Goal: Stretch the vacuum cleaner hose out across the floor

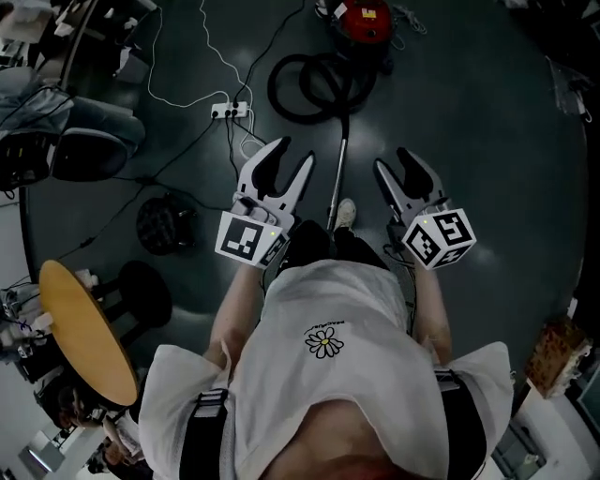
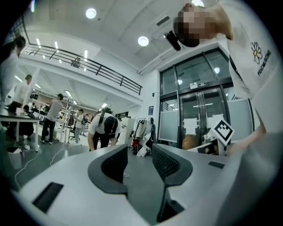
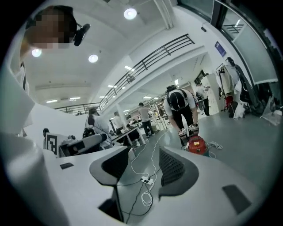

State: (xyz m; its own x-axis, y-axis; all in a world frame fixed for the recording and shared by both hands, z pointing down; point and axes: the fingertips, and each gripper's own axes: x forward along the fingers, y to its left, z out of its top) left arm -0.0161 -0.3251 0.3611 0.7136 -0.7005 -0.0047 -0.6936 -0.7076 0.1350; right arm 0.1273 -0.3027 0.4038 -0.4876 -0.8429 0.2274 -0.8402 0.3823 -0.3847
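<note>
Dark floor (image 1: 487, 141), glass doors (image 2: 199, 119), ceiling lights (image 2: 143, 41), seemingly a railed mezzanine (image 2: 88, 66)

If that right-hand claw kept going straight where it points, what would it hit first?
Nothing close: the right gripper's open jaws frame bare floor, then likely the white power strip and its cables. Depth is unclear.

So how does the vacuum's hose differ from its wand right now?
The hose is black and coiled in loops beside the red vacuum cleaner; the wand is pale and straight. The hose lies farther from the person; the wand runs back to their shoe. Both lie on the floor.
</note>
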